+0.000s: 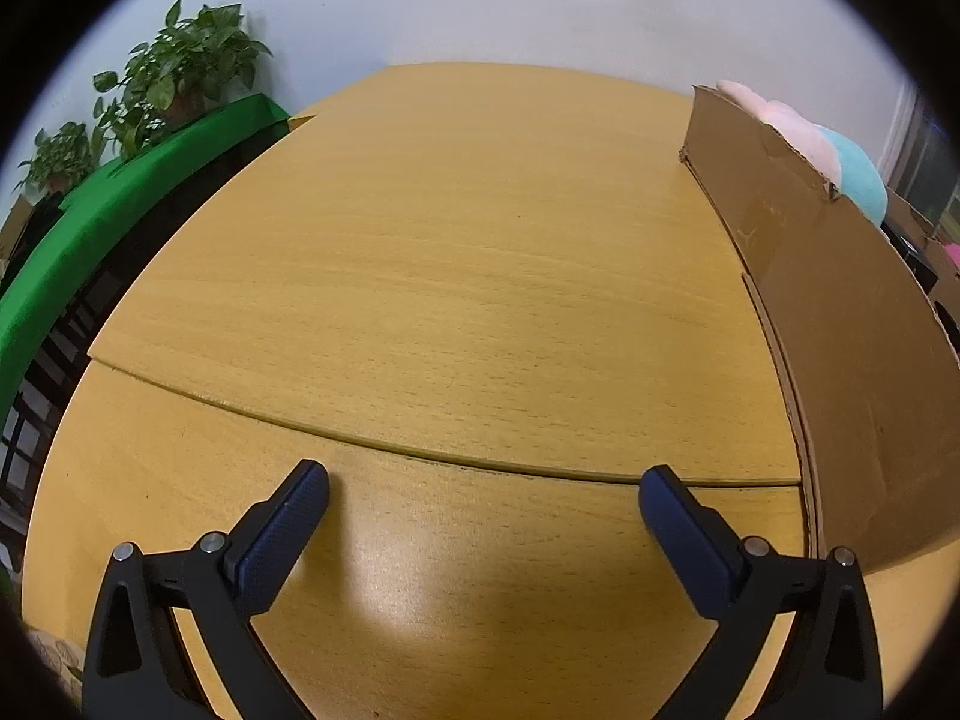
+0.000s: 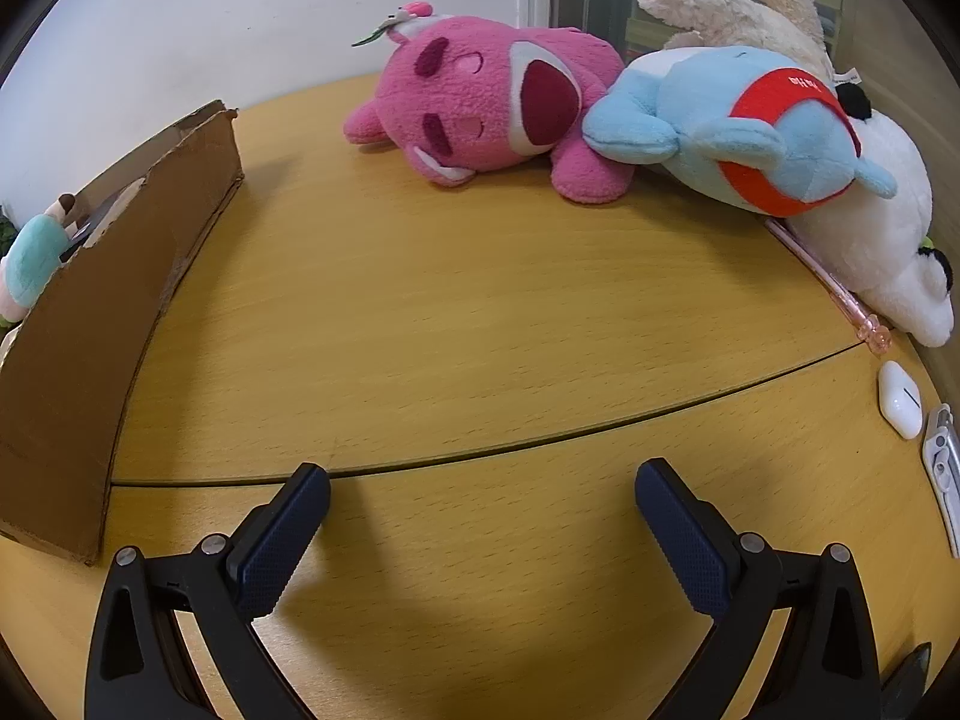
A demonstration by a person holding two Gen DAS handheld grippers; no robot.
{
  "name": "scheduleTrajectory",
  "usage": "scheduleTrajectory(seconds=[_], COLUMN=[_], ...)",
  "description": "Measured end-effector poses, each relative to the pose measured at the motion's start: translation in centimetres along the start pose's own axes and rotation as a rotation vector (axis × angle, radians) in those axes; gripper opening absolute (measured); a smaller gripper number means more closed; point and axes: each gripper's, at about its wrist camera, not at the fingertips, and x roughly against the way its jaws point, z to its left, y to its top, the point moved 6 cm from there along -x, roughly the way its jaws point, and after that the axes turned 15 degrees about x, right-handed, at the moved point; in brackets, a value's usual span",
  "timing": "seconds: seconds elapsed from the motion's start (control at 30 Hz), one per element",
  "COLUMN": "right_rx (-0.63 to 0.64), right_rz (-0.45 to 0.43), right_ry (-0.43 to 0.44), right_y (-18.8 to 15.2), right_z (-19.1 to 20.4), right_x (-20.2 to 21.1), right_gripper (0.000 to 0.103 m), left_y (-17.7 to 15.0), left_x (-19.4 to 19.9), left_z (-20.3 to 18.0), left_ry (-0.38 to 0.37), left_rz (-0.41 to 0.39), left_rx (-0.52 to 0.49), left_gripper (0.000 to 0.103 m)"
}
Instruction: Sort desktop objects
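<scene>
hovering over wooden desk (image 2: 480,300), both grippers empty with jaws spread wide apart.
left gripper (image 1: 483,486) sits above bare desk surface, cardboard box (image 1: 840,324) standing at its right with plush items showing over the rim. right gripper (image 2: 480,483) faces the far right pile: pink plush (image 2: 480,102), blue plush (image 2: 744,126) lying against it, white plush (image 2: 870,228) and cream plush (image 2: 732,0) behind. pink pen (image 2: 834,288) and white earbud case (image 2: 899,399) lie near the right edge.
</scene>
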Motion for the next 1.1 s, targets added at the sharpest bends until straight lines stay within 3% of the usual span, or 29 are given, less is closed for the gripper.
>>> scheduleTrajectory(seconds=[1.1], right_rx=[0.0], right_rz=[0.001], right_ry=[-0.002], right_y=[0.22], right_z=[-0.12], right_x=[0.16], right_gripper=[0.103], left_y=[0.62], left_x=[-0.36], left_z=[0.02], left_ry=[-0.008], left_rz=[0.003], left_rx=[-0.007], left_gripper=[0.103])
